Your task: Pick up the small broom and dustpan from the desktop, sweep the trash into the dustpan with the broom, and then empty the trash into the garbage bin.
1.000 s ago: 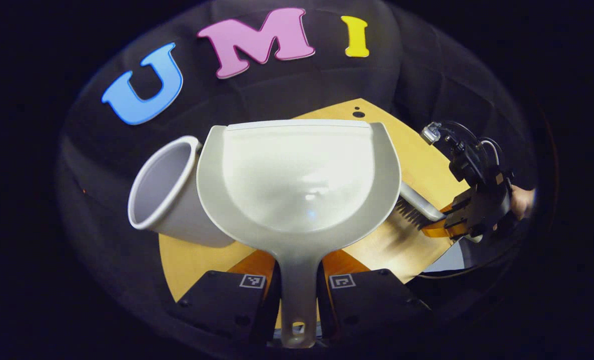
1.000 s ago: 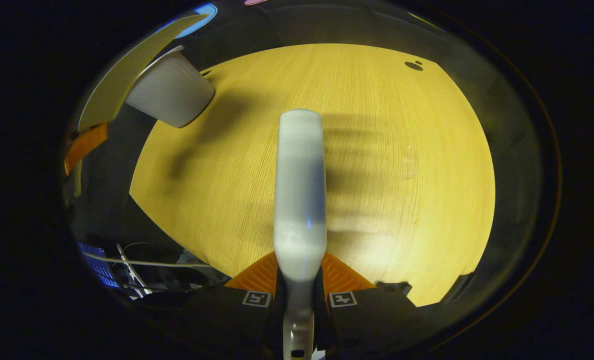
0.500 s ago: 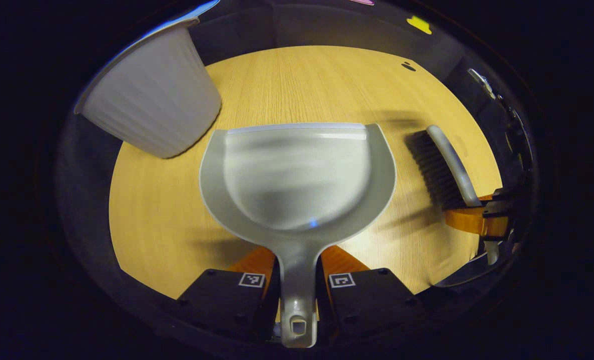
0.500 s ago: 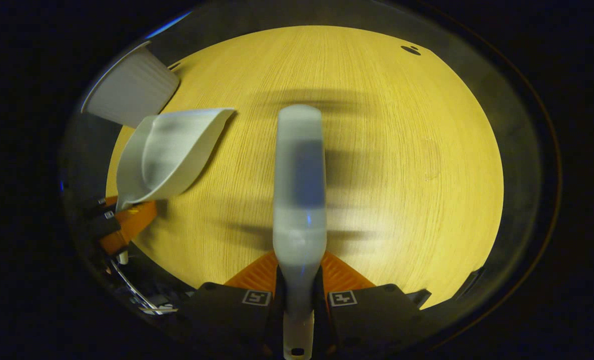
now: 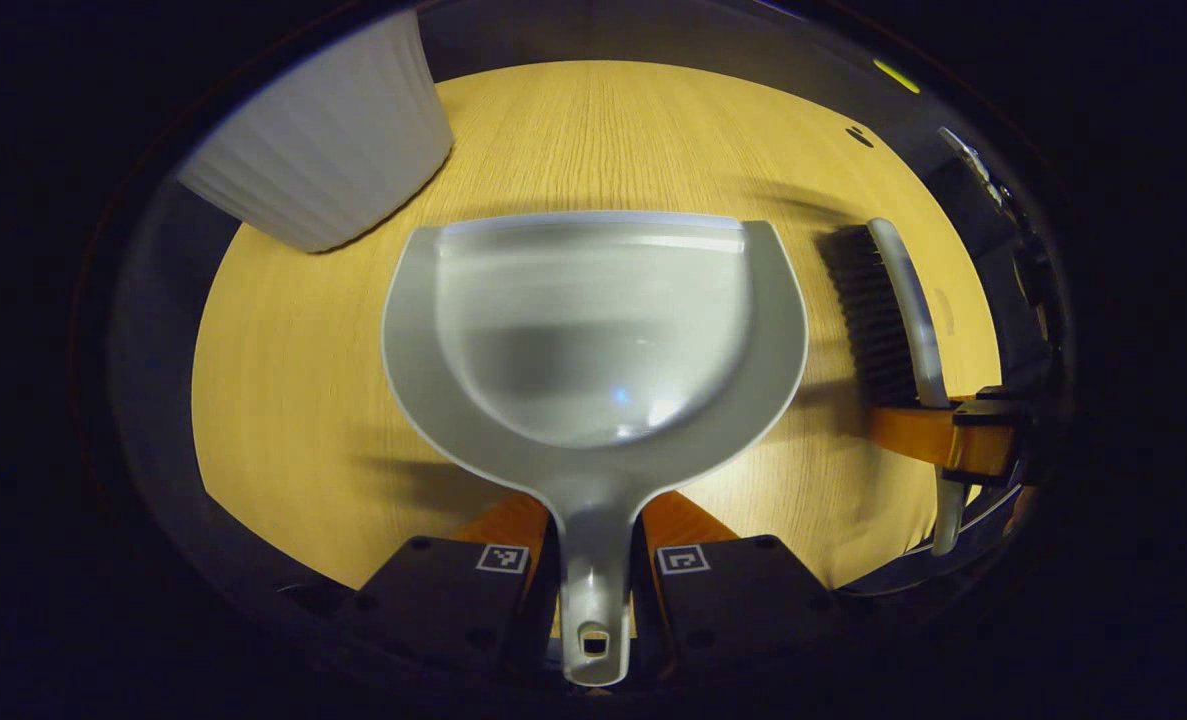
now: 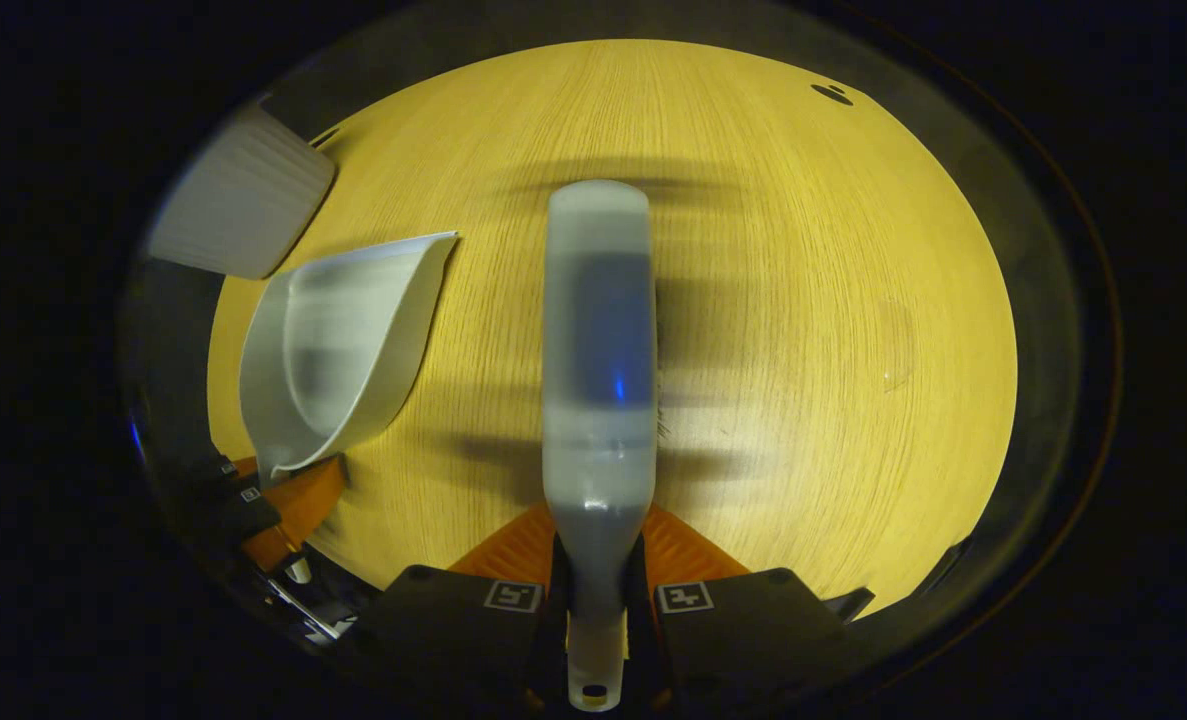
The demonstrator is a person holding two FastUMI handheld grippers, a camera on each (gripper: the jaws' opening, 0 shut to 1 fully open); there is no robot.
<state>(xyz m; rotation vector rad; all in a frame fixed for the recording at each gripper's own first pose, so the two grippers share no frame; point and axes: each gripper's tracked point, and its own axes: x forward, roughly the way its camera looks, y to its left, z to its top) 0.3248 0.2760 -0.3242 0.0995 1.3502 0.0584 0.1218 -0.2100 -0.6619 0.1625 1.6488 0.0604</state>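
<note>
Your left gripper (image 5: 593, 560) is clamped on the dustpan (image 5: 593, 330) by its handle, pan held out over the middle of the wooden tabletop (image 5: 293, 380) (its underside is hidden, so contact is unclear). Your right gripper (image 6: 595, 590) pinches the broom (image 6: 598, 340) handle; from there you see just the blurred back, while the left gripper view catches its dark bristles near the right edge. The ribbed garbage bin (image 5: 323, 160), cut off, sits at the far left corner.

I count one dustpan (image 5: 593, 330), one broom (image 5: 888, 310), one garbage bin (image 5: 328, 160), one desktop (image 5: 283, 380) and two grippers.
</note>
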